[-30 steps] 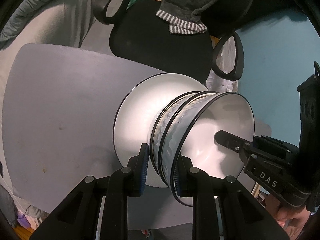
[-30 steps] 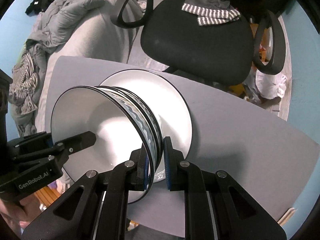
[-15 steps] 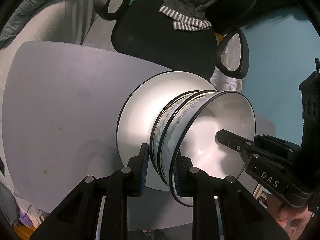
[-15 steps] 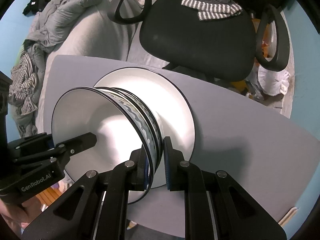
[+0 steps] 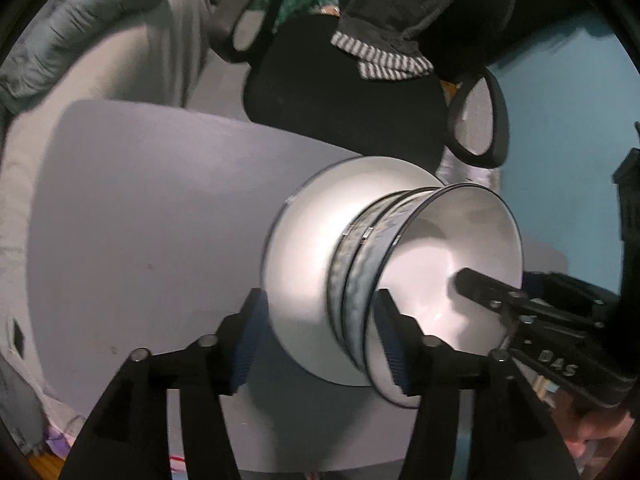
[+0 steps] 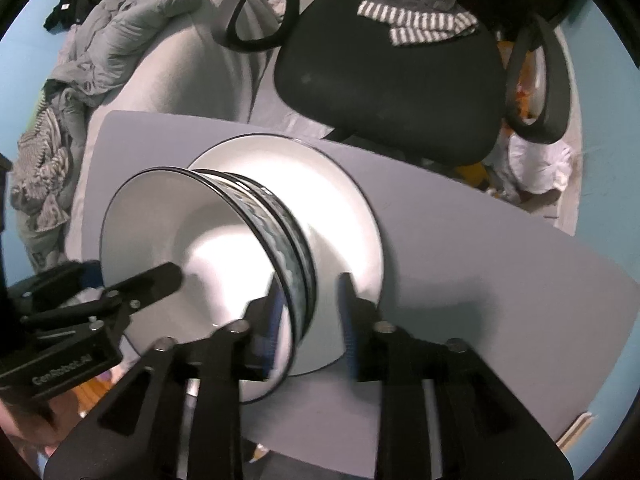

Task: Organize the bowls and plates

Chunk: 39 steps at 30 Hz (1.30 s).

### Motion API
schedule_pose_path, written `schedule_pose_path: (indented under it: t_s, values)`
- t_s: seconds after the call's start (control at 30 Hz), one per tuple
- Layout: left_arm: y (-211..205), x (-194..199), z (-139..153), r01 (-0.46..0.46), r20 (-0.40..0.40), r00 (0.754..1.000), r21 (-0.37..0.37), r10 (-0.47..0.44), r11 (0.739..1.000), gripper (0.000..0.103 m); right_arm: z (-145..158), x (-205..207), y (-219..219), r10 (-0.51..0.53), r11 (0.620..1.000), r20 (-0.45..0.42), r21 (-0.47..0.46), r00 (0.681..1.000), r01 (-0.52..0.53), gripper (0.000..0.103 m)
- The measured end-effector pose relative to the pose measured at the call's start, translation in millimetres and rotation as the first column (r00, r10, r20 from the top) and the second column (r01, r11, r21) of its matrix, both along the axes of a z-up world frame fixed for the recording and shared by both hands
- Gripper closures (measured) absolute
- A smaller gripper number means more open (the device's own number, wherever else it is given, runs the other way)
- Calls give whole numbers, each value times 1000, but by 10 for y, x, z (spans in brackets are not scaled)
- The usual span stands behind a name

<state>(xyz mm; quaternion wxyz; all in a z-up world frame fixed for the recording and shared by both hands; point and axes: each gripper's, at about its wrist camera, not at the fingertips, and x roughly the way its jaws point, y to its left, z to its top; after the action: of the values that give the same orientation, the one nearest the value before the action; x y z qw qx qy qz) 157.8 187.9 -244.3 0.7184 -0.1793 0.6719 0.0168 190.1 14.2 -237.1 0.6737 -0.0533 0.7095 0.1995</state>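
Note:
Two white bowls [image 5: 440, 248] with black rims and blue wavy sides sit nested on a white plate [image 5: 320, 220] on the grey table [image 5: 140, 220]. My left gripper [image 5: 320, 340] straddles the near wall of the bowls; its jaws are opening and the pads stand off the wall. In the right wrist view the bowls [image 6: 180, 220] rest on the plate [image 6: 340, 200]. My right gripper [image 6: 310, 320] straddles their opposite wall, jaws opening, with the outer pad clear of it. One finger [image 5: 480, 286] of the right gripper reaches inside the top bowl.
A black office chair [image 6: 392, 80] with a grey striped garment [image 6: 420, 20] stands just behind the table. A bed with a grey duvet [image 6: 120, 20] lies at the back left. Bare grey tabletop [image 6: 480, 280] spreads on either side of the plate.
Both grippers were shut on the bowls' walls and their jaws have now spread apart, off the bowls. The bowls stay nested on the plate.

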Motion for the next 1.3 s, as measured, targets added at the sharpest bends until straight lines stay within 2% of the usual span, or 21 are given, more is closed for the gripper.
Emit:
schedule_pose_path:
  t_s: [0.07,0.13,0.2,0.27,0.33,0.4,0.53,0.63,0.83,1.0,1.3]
  values:
    - [40,-68,41,-19,17,1000,24,19,1000,37,68,-21,-44,-4,1000,29,4,1000,4,57]
    - [77,-140,95,-38,31,999,45,36,998,35,146,-40,-88,-12,1000,50,13,999,11,50]
    - [101,-194,172,-50,45,998,53,48,997,33,265,-79,-121,-10,1000,91,11,996,9,48]
    - [108,-246,282,-55,70,996,63,50,997,33,416,-121,-162,-14,1000,138,10,990,13,39]
    - [95,-300,443,-45,101,994,67,38,997,32,549,-151,-199,-26,1000,181,15,983,24,35]
    - [74,-336,578,-30,131,991,62,22,998,26,697,-194,-219,-28,999,225,21,974,24,35]
    - [-11,-476,921,4,210,977,82,-21,997,25,972,-267,-256,-39,998,281,49,959,26,35]
    - [-52,-539,1084,33,239,969,97,-55,995,22,1178,-341,-282,-51,997,325,65,944,31,35]
    - [2,-725,1371,5,308,951,107,-38,994,22,1566,-488,-366,-89,992,394,119,915,46,34]
    - [-53,-875,1706,30,394,912,217,-116,976,22,1791,-636,-427,-130,988,441,134,888,78,34]
    - [-80,-1018,2180,14,501,856,230,-131,973,22,2126,-887,-517,-159,987,532,119,831,112,34]
